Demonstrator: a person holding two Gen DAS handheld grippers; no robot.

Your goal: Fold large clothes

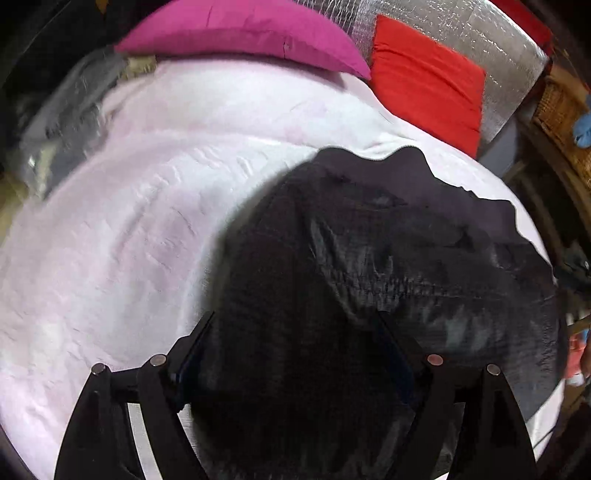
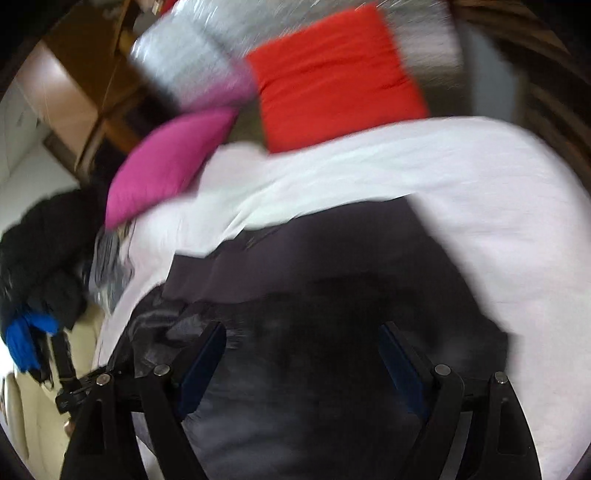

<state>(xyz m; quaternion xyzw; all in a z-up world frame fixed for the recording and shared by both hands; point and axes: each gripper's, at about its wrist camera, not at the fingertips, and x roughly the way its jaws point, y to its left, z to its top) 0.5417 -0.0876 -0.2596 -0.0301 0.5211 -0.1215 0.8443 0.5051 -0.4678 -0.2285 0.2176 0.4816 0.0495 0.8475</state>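
I see the dark garment (image 1: pixel 369 266) lying on the pale bed cover (image 1: pixel 110 240), filling my left view from centre toward 4 o'clock, its near part lost in shadow. My left gripper (image 1: pixel 295 332) stands spread over it, pinching nothing. The right gripper (image 2: pixel 301 343) is spread too, above blurred dark cloth. At 12 o'clock sit 2 cushions: magenta cushion (image 1: pixel 240 33), red cushion (image 1: pixel 424 81).

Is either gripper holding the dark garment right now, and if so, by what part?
Neither. The left gripper and right gripper both stand open above the dark garment lying on the white bedcover; no fabric is pinched between their fingers.
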